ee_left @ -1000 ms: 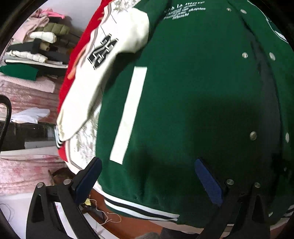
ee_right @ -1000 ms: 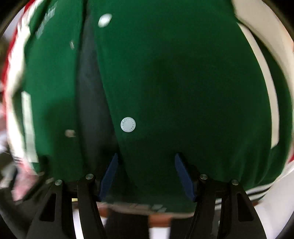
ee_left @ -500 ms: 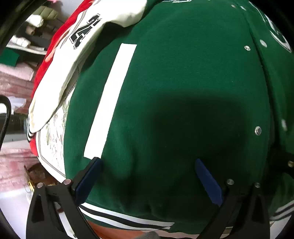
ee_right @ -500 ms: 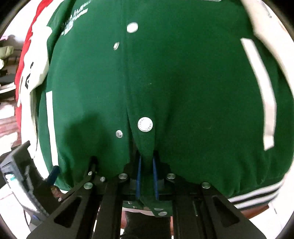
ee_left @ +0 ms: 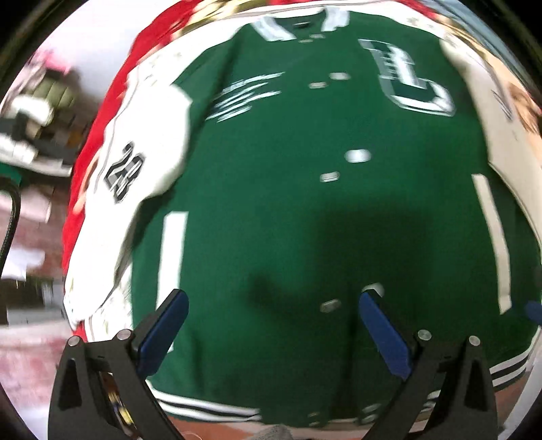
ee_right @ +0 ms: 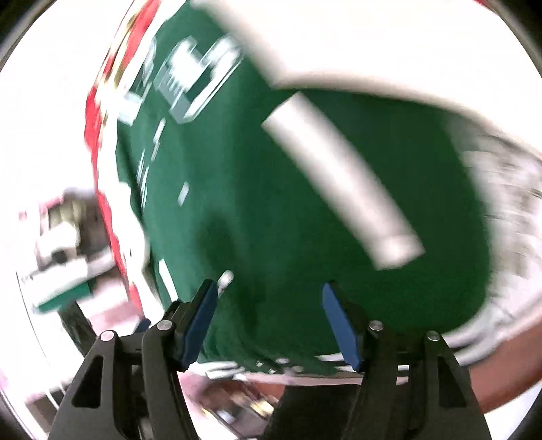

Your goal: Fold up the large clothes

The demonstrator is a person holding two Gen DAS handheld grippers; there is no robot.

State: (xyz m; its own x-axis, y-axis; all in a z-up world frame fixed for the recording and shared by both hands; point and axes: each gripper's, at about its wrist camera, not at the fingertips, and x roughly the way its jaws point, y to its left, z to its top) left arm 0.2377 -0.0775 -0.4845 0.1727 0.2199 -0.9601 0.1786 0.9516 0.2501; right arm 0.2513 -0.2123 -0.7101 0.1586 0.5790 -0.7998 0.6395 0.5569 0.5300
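Left wrist view first: we find the left gripper (ee_left: 271, 325) with its jaws spread wide and nothing between the blue pads (ee_left: 162, 333), poised above the striped hem (ee_left: 203, 408) of the green varsity jacket (ee_left: 288, 210). The jacket lies face up and snapped shut, spread over a red garment (ee_left: 101, 111), hem nearest us and collar (ee_left: 301, 25) farthest. Beyond the hem we note the snap placket (ee_left: 330, 176) running up the middle and white sleeves (ee_left: 149, 135) at either side. In the right wrist view the right gripper (ee_right: 271, 325) is opening, empty, over the hem beside the white pocket stripe (ee_right: 338, 179); heavy blur limits detail. We judge the fold is about to start: each gripper should take one hem corner, outboard of the placket, pinching both layers evenly, so the thick fabric lifts square toward the collar without dragging the red garment.
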